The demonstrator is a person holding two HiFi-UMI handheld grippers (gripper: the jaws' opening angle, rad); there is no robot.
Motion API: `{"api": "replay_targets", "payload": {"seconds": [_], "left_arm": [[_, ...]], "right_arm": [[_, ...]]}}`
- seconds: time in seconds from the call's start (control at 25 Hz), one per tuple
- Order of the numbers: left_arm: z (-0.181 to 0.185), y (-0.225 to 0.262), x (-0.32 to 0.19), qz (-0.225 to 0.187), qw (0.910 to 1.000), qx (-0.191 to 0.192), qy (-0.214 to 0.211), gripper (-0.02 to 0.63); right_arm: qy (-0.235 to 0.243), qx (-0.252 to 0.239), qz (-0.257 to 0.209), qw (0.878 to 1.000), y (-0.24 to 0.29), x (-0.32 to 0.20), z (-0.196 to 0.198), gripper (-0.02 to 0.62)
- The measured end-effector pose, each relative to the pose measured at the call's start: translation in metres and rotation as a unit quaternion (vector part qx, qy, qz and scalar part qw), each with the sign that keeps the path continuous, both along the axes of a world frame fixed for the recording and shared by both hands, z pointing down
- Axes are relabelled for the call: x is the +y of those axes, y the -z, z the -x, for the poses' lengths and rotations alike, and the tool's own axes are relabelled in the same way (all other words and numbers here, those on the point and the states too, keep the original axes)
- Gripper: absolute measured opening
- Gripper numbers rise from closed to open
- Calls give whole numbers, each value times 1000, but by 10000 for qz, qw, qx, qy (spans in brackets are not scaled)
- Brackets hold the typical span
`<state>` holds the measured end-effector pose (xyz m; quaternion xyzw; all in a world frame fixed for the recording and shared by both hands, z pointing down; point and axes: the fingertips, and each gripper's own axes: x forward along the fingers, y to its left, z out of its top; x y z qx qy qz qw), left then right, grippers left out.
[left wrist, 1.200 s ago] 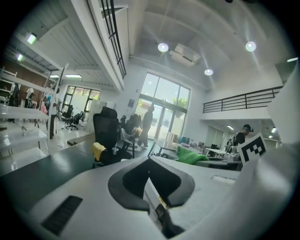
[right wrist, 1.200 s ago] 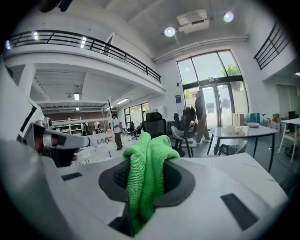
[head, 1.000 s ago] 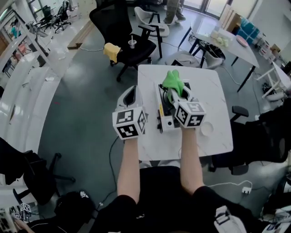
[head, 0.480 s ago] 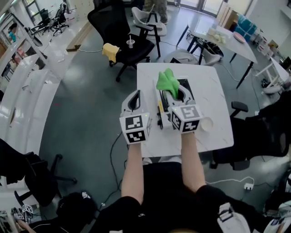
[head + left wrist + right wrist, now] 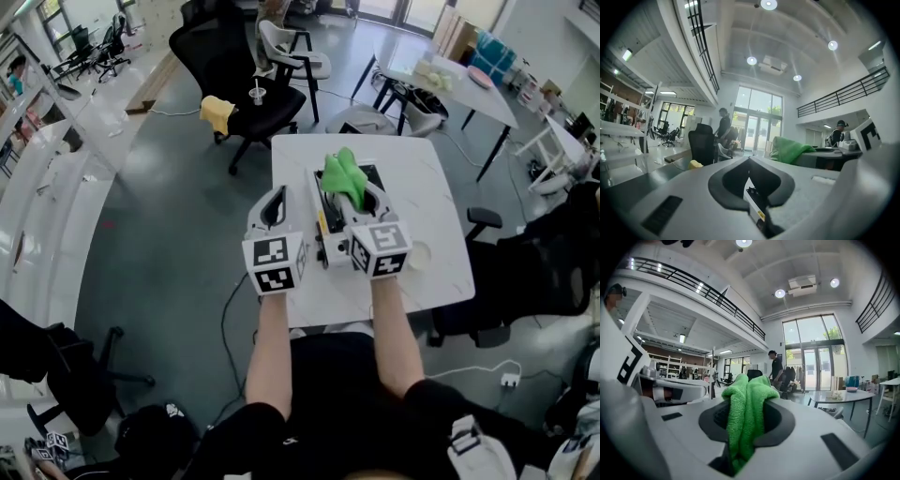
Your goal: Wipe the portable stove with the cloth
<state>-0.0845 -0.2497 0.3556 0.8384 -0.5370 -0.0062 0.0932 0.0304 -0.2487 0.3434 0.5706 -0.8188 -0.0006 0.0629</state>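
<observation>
On the white table (image 5: 431,187) sits the portable stove (image 5: 330,242), white with a black top. My right gripper (image 5: 362,194) is above the stove, shut on a bright green cloth (image 5: 343,176) that bunches out past the jaws. In the right gripper view the cloth (image 5: 745,418) fills the gap of that gripper (image 5: 747,404). My left gripper (image 5: 277,194) hovers at the stove's left side, at the table's left edge, shut and holding nothing. Through the left gripper (image 5: 750,161) a sliver of the stove's edge (image 5: 753,204) shows, with the cloth (image 5: 788,149) off to the right.
A small white round dish (image 5: 420,255) lies on the table to the right of the stove. Behind the table stand a black office chair (image 5: 211,56) with a yellow rag (image 5: 218,111) and a cup (image 5: 255,94), a white chair (image 5: 291,52) and another table (image 5: 450,84). A person (image 5: 776,367) stands far off.
The right gripper with the cloth has slid a little left and back over the stove. The left gripper has come slightly nearer the table's left edge. Both stay shut.
</observation>
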Motion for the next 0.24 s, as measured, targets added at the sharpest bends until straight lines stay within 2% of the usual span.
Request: {"api": "replay_targets", "payload": {"seconds": [0.12,0.24], "left_arm": [[4,-12,1,151,9999,-31,47,-5],[10,-8,1,78,9999,-32,71,-5]], "right_arm": [[-40,74,-24,10000,-7,2,4,64],[-6,135,-69,9999,-5,2,9,64]]}}
